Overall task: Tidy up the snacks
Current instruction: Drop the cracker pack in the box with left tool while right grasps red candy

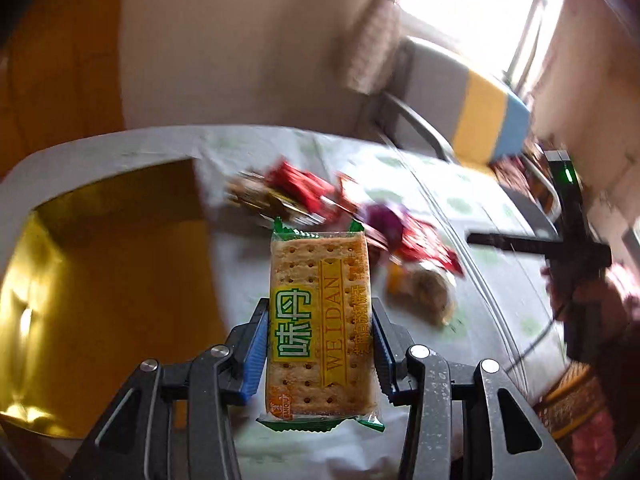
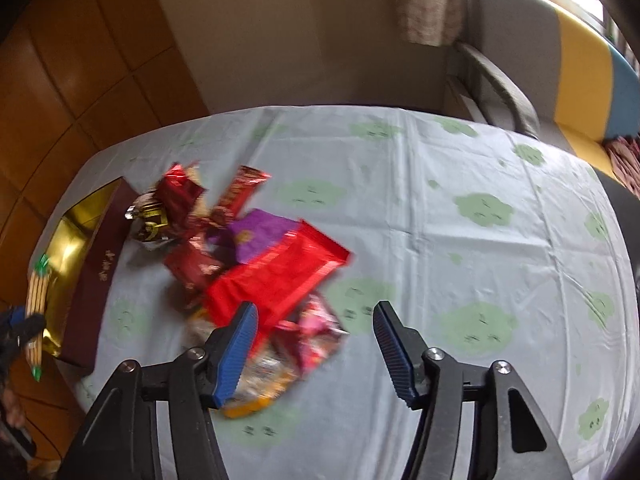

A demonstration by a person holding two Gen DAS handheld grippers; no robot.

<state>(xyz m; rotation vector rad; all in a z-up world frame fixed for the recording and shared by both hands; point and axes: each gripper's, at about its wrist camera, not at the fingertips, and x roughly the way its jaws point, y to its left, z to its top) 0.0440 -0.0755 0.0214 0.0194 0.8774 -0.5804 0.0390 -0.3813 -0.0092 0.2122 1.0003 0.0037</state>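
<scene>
Beside the gold-lined box (image 1: 100, 248) on the desk (image 2: 420, 240), left tool (image 1: 320, 344) clamped on a cracker packet (image 1: 320, 320), not yet boxed; right tool (image 2: 316, 340) apart, empty, over the snack pile (image 2: 256, 256) still unsorted — early going.

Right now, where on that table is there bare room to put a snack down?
The tablecloth lies bare from the snack pile across to the sofa side, and along the far edge by the wall. It is crowded between the pile and the gold-lined box.
</scene>
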